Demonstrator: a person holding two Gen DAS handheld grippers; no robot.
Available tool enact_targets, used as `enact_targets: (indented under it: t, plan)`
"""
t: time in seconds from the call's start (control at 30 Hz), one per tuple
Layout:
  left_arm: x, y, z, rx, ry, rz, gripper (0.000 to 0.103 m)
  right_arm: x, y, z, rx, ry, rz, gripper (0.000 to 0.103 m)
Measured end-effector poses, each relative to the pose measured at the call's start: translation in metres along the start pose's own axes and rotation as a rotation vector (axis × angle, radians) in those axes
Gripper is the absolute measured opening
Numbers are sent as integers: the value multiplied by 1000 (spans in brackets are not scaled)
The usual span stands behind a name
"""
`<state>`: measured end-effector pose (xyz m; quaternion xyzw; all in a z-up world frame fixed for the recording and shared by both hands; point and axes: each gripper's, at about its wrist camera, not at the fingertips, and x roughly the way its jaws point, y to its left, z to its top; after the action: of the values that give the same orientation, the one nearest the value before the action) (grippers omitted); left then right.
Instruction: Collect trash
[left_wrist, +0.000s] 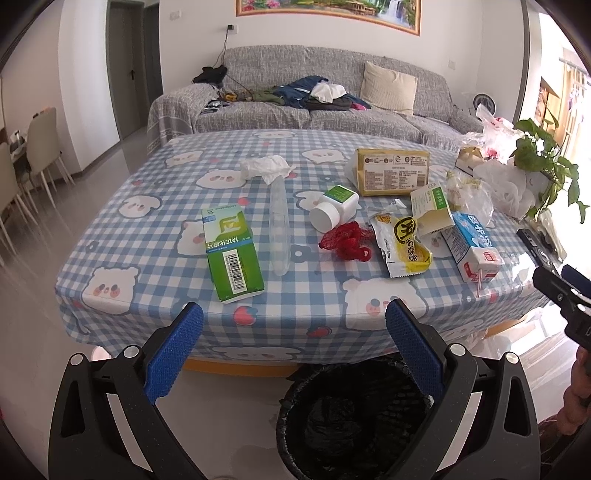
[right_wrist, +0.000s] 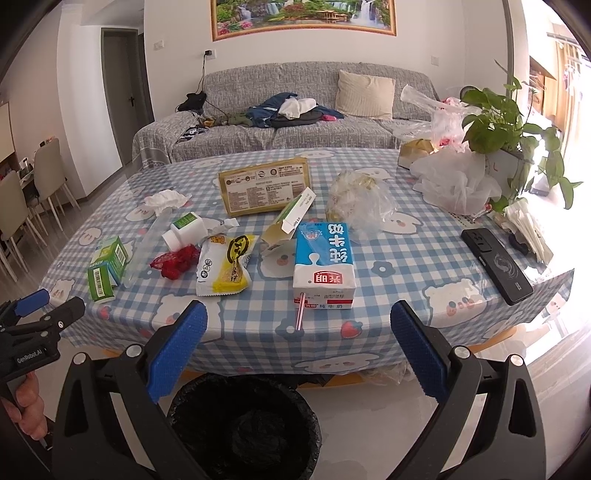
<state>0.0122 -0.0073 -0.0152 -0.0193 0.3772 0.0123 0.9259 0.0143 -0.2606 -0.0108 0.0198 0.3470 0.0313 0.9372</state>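
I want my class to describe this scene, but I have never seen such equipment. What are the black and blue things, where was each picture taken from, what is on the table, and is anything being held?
They are hand-held tongs, one per hand, each carrying a camera looking along its blue fingers. One picture comes from the left tongs, the other from the right tongs. Both are open and hold nothing. On the checked table lie a milk carton, a yellow snack wrapper, a green box, a white bottle, a red net, a crumpled tissue and a phone. A black-lined bin stands on the floor below the table's near edge.
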Motion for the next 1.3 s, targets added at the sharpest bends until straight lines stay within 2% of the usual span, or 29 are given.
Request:
enact_targets:
  t: [0.3, 0.63, 0.9, 1.13, 1.3]
  plan:
    - [11, 11, 5, -15, 15, 18, 97, 7, 6, 3, -19, 15, 0, 95]
    - [61, 42, 29, -57, 70, 53, 96, 56, 22, 21, -43, 56, -8, 95]
    - [99, 60, 45, -86, 124, 81, 96, 101, 8, 35, 0, 110, -36, 93]
    - [139, 64, 53, -79, 198, 110, 86, 134, 0, 37, 21, 166, -57, 87]
    - [157, 68, 53, -102, 244, 94, 75, 138, 4, 36, -23, 136, -99, 79]
